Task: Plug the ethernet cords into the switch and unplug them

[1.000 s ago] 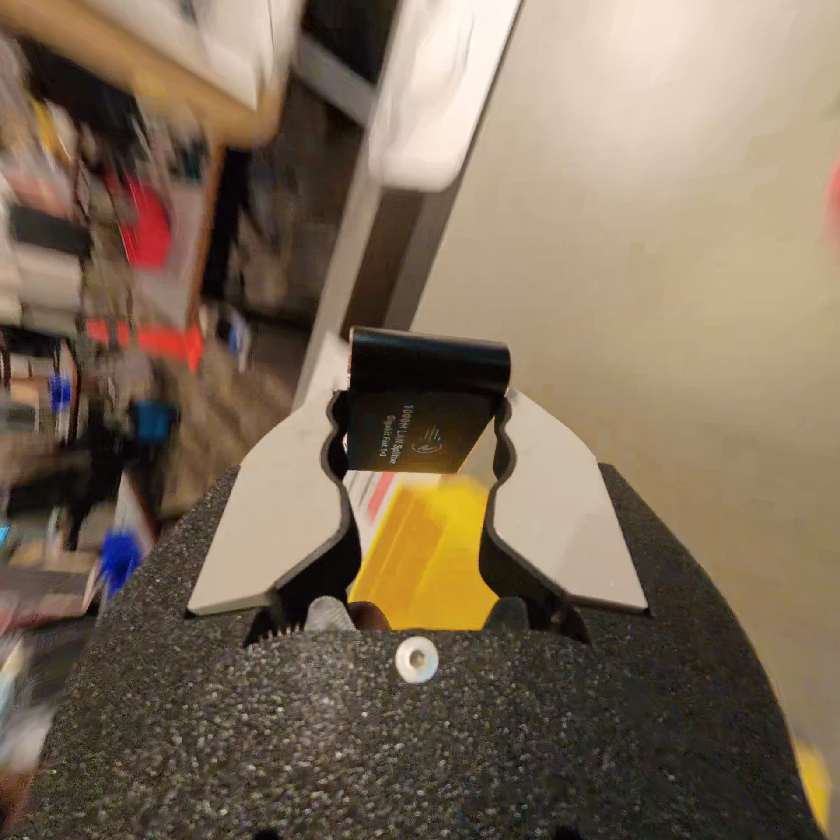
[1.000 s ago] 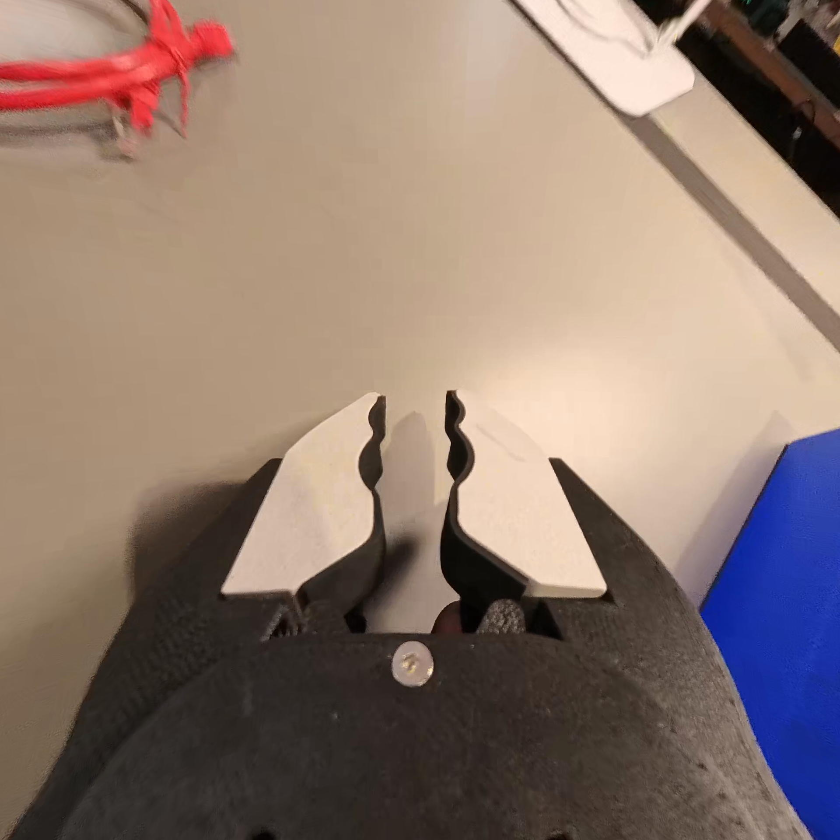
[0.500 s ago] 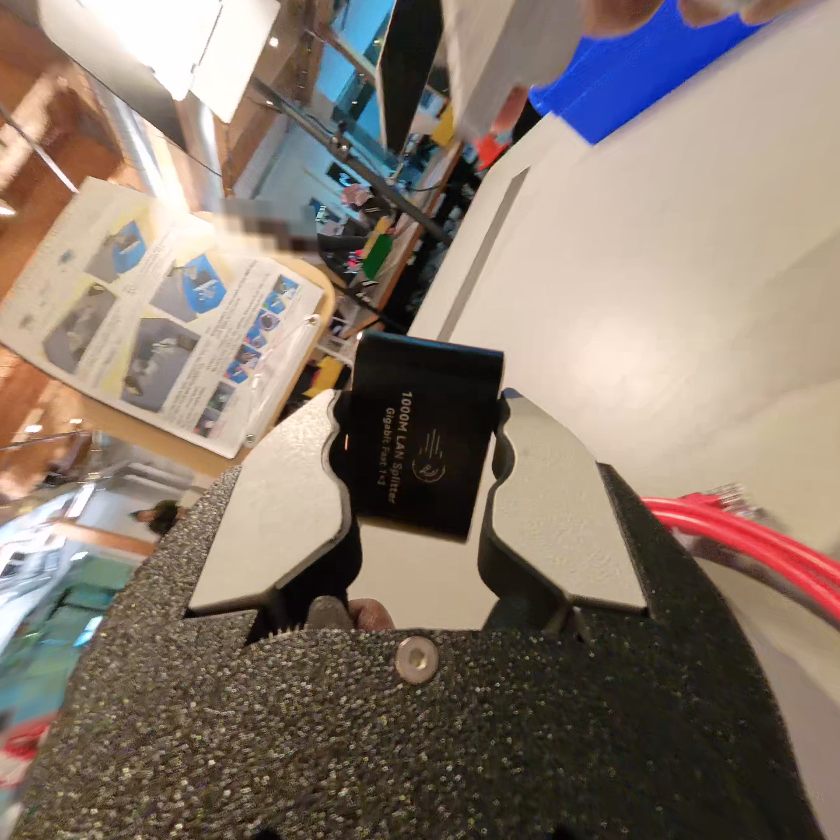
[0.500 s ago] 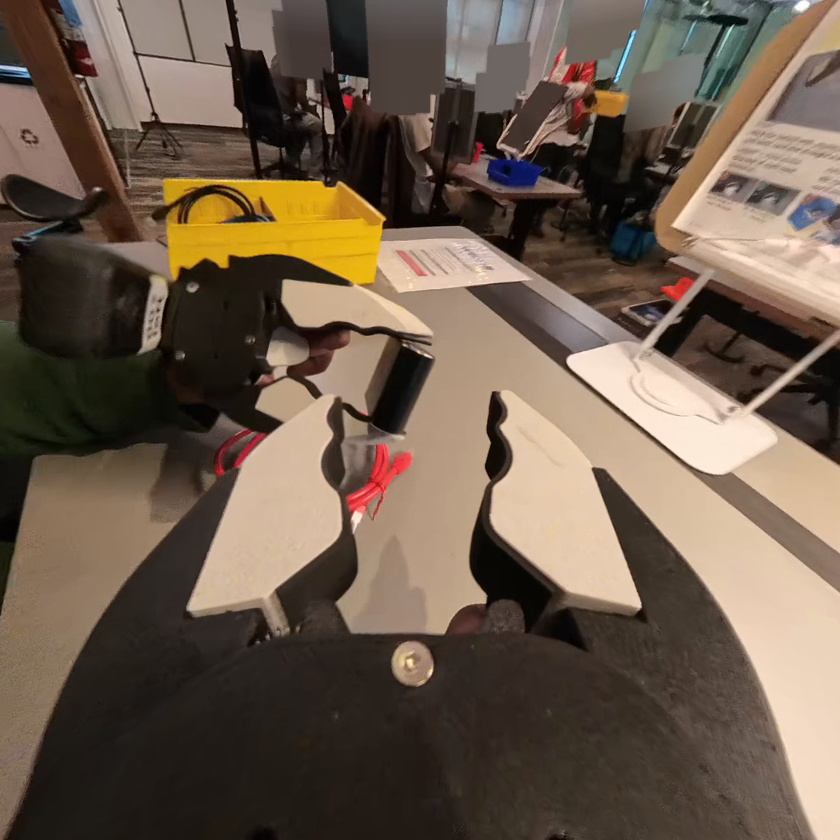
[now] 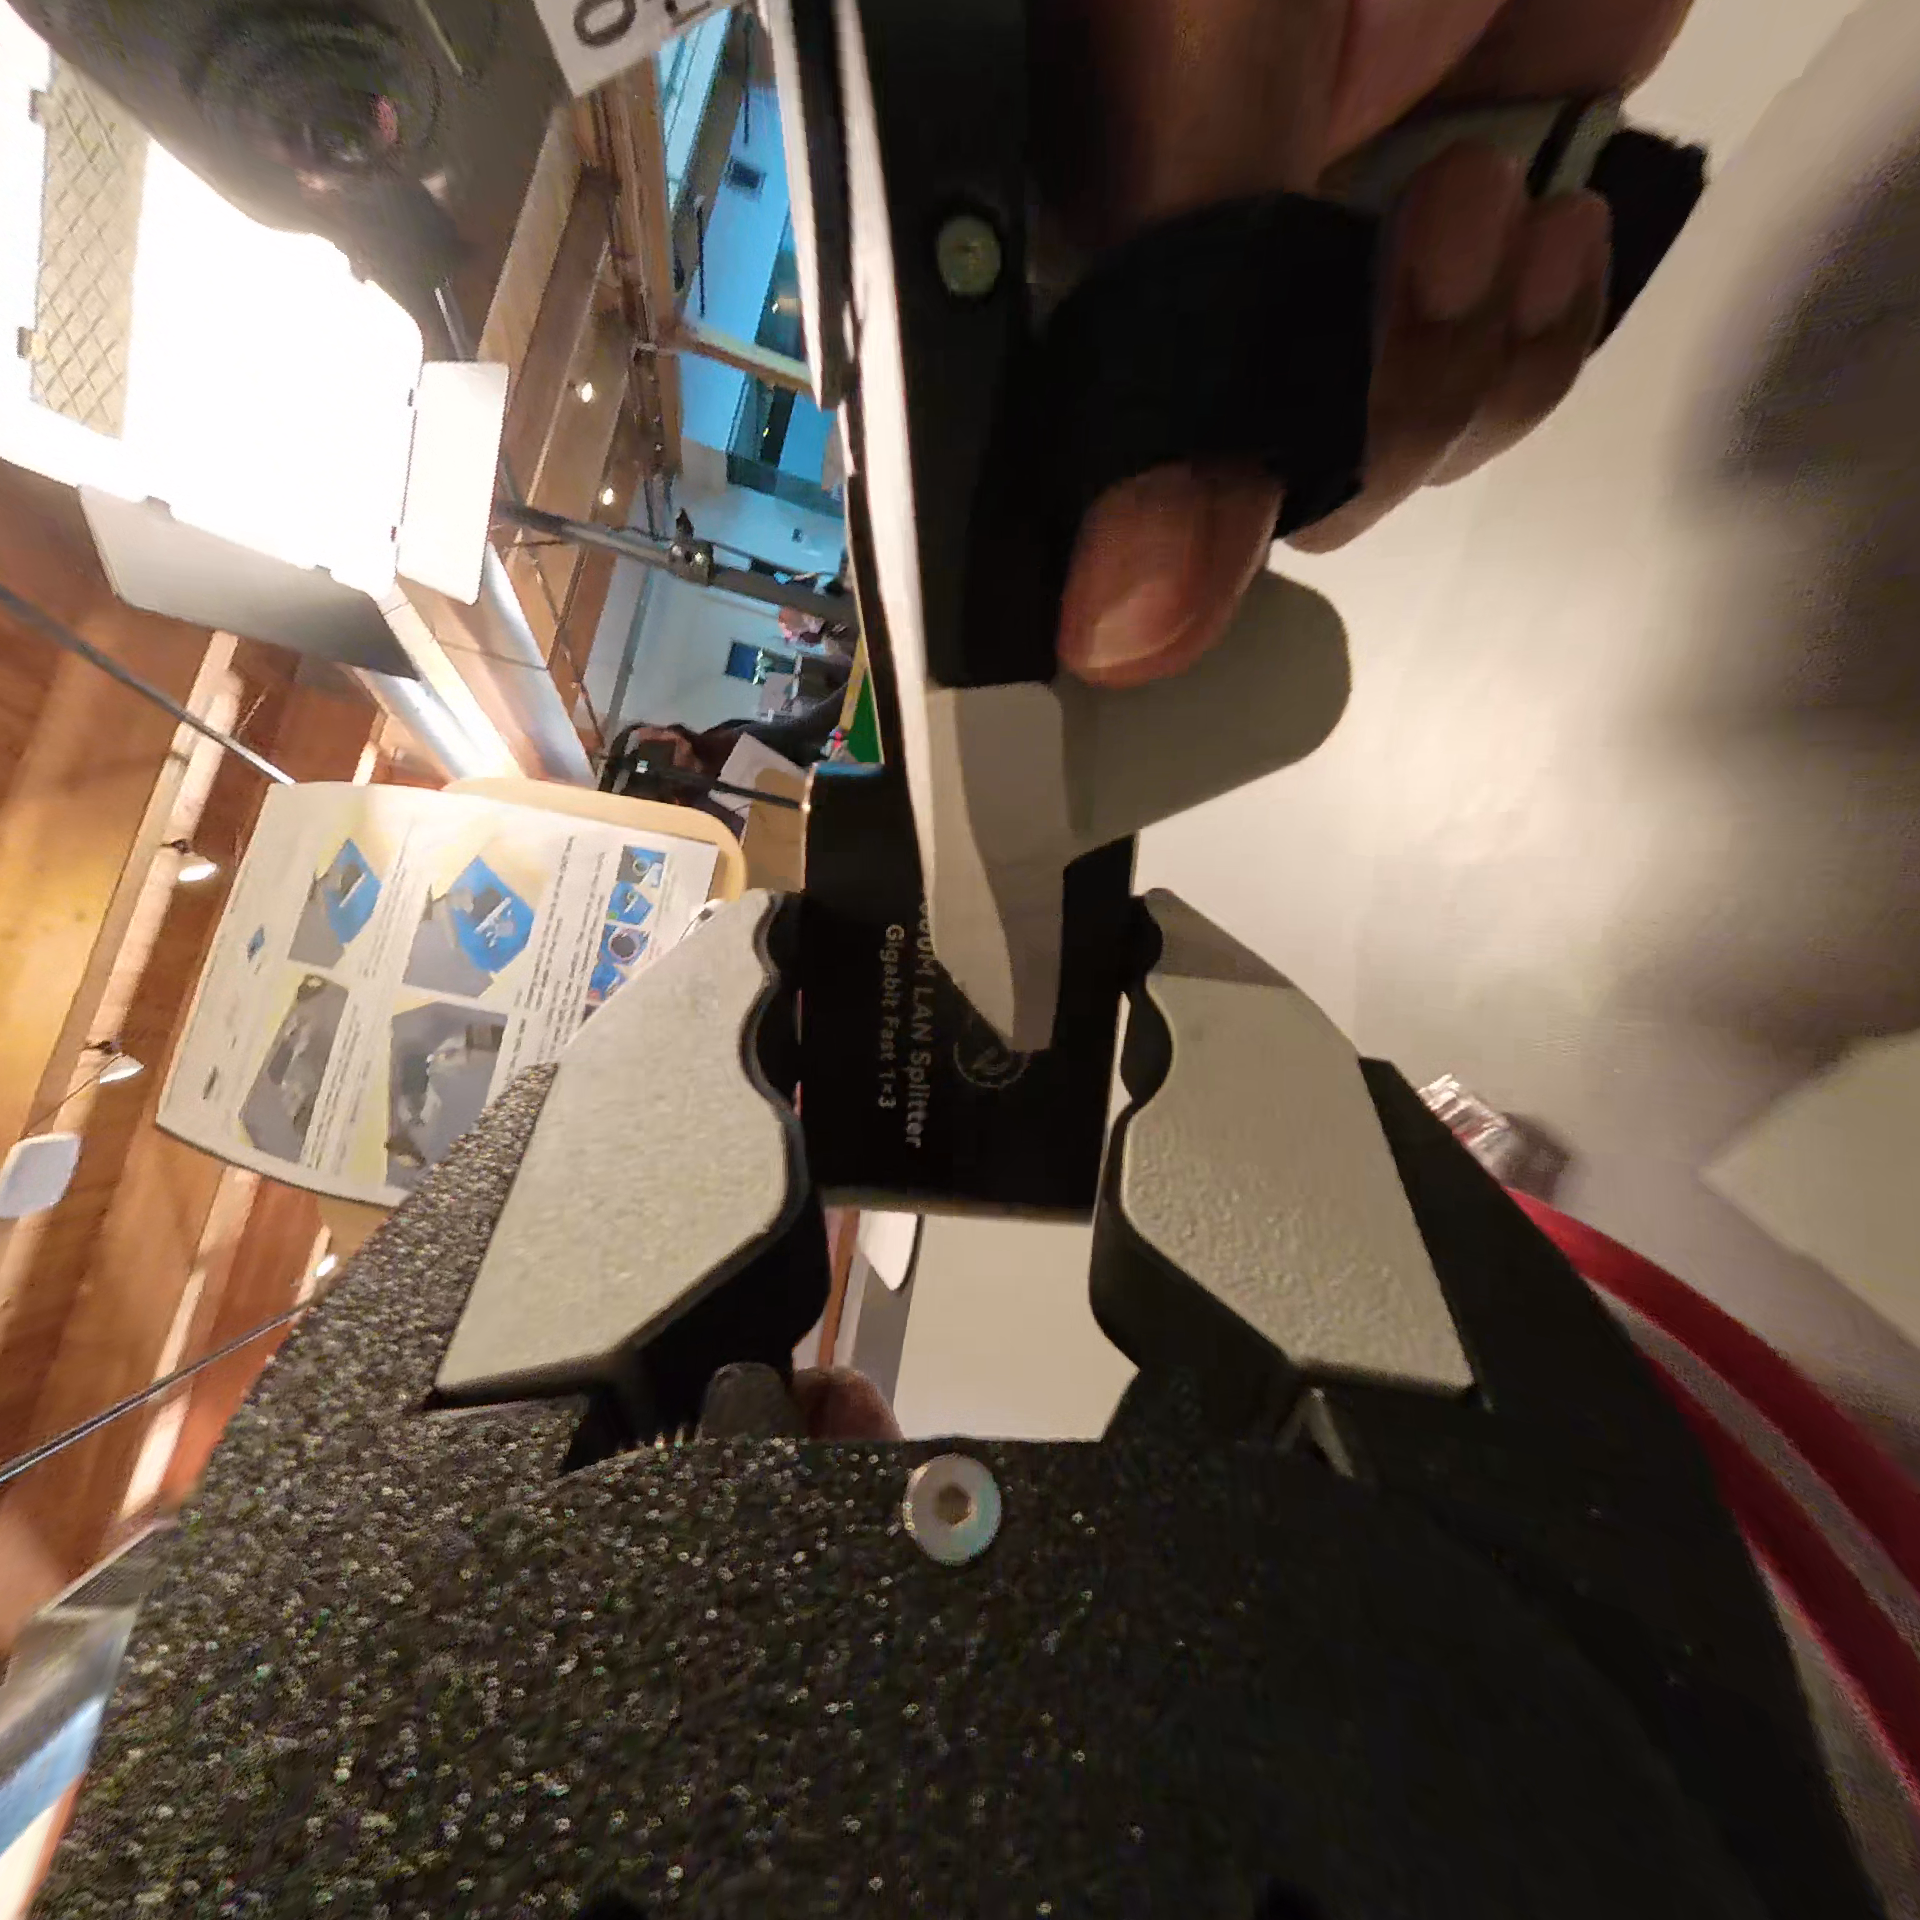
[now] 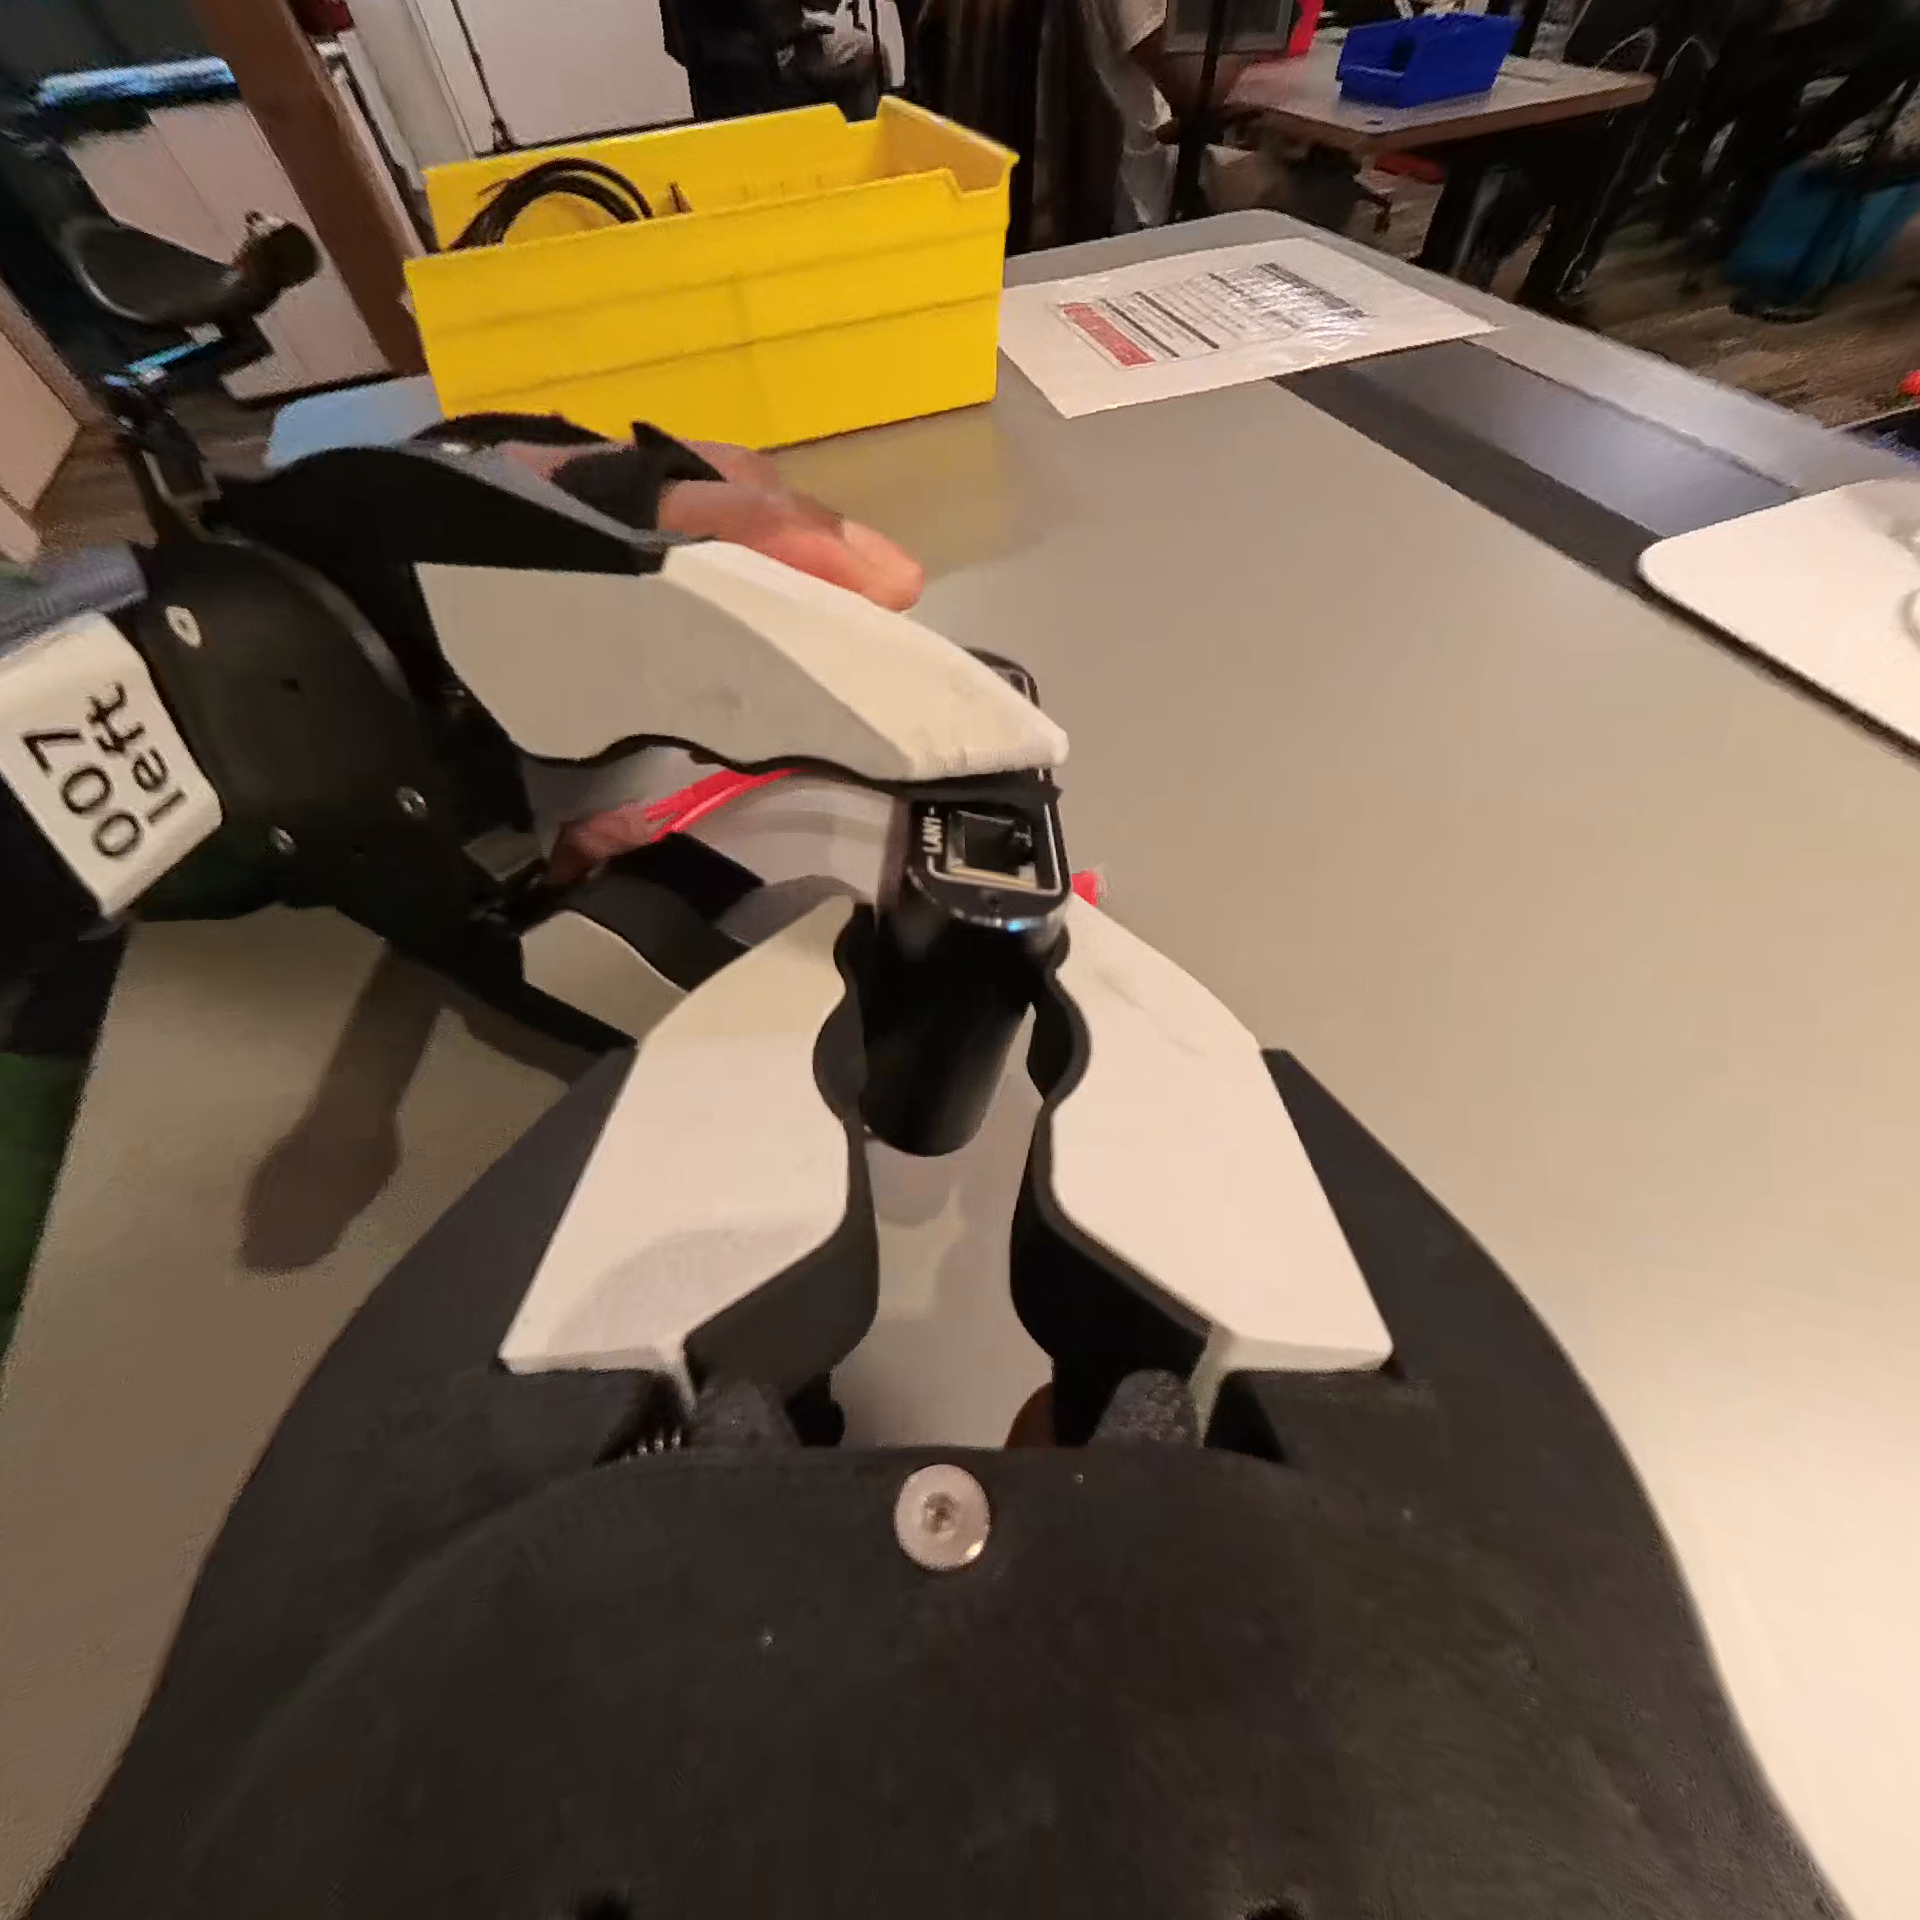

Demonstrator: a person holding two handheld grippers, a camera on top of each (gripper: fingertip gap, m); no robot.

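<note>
Left wrist view: the left gripper (image 5: 961, 1039) is clamping the black switch (image 5: 966, 1122) by its side faces, above the table (image 5: 1558, 727). The right gripper (image 5: 997, 935) is crossing the switch from above. Red cords (image 5: 1704, 1382) are lying at lower right.

Right wrist view: the right gripper (image 6: 951, 1023) is closing around the switch (image 6: 935, 1039), though firm contact cannot be confirmed. The switch's long axis is running along the fingers, its port (image 6: 987, 847) facing up and away. Both grippers are at the switch; the cords (image 6: 717, 800) are lying behind the left gripper (image 6: 935, 810).

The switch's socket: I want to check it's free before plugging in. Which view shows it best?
The right wrist view: the switch turns its open, empty socket toward that camera. The left wrist view shows only the switch's flat side, with no socket visible.
</note>
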